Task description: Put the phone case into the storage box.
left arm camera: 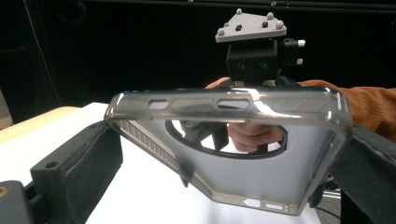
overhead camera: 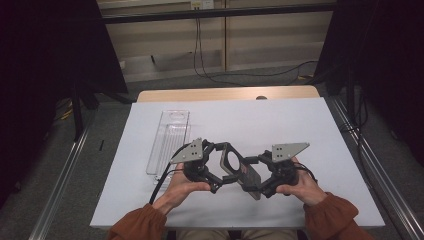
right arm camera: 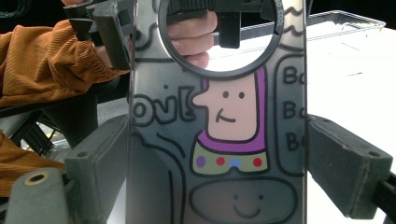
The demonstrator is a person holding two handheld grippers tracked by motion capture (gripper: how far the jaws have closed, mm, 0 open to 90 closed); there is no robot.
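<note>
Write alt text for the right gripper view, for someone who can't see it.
A translucent grey phone case, printed with a cartoon figure and a large ring cut-out near its top, stands between the right gripper's two padded black jaws. Behind it, a hand in an orange sleeve holds the left gripper, above a white table.

**Count on the table**

One phone case (overhead camera: 240, 170), held between two grippers: the left (overhead camera: 220, 175) and the right (overhead camera: 257, 175). One clear tray (overhead camera: 167, 140) at the far left. One white mat (overhead camera: 280, 125) on one table (overhead camera: 200, 94). Two hands.
</note>
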